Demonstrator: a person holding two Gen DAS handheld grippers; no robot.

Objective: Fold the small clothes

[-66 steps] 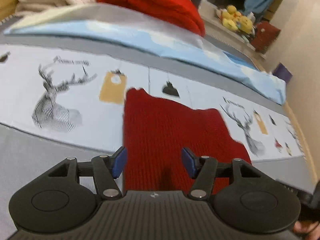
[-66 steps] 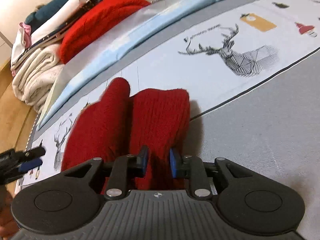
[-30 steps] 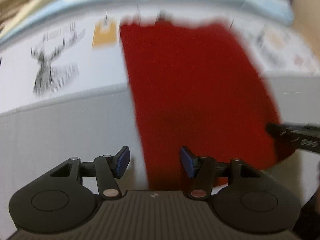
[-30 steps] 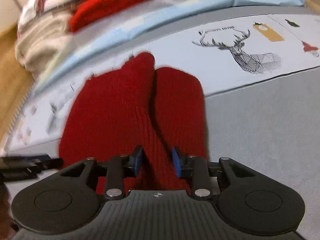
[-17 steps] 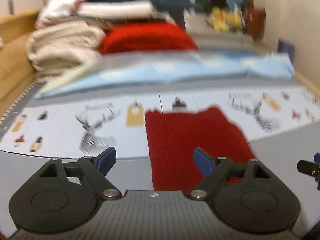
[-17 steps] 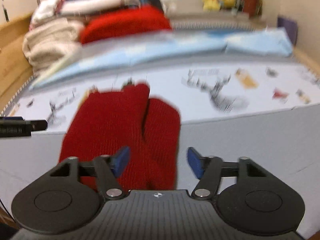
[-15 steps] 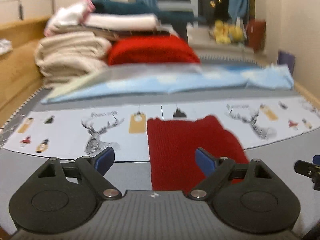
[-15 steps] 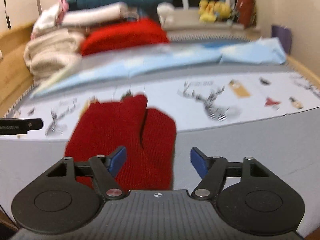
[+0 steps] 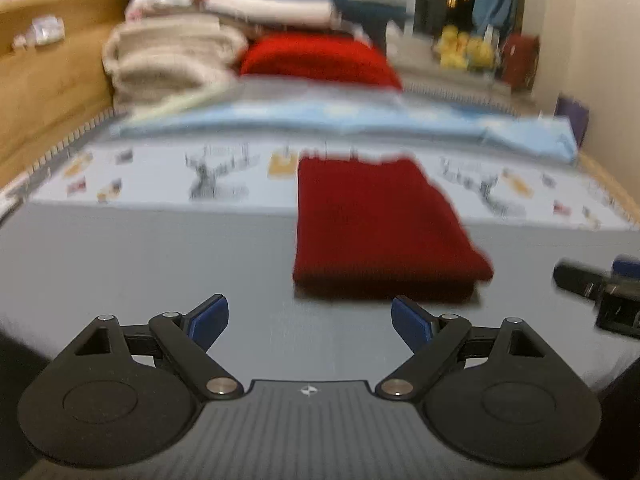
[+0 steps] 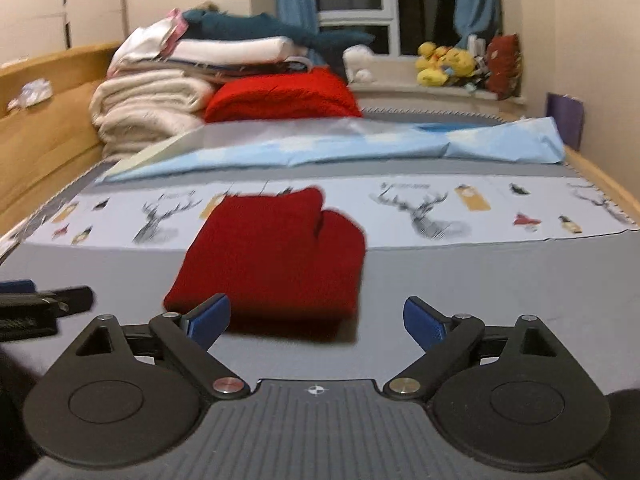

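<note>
The left gripper (image 9: 310, 318) hangs above the grey bed cover (image 9: 140, 264) with its blue-padded fingers spread wide apart and nothing between them. Ahead of it and slightly toward its right finger lies the red knit garment (image 9: 376, 224), folded into a thick block, its near edge on the grey cover and its far edge reaching onto the pale deer-print strip (image 9: 216, 178). This view is blurred.

The right gripper (image 10: 316, 320) also has its fingers wide apart and empty. The red knit garment (image 10: 276, 252) sits just ahead of it, closer to its left finger, whose blue pad overlaps the garment's near edge in the picture; I cannot tell whether they touch. A rounded fold bulges along the garment's far right corner. The left gripper's fingers (image 10: 52, 298) show at the left edge of this view, beside the garment and apart from it.

Beyond the garment, past the deer-print strip, a light blue sheet (image 10: 360, 148) lies across the bed, and behind that a stack of folded cream blankets (image 10: 148, 108) stands beside a red blanket (image 10: 284, 98).
</note>
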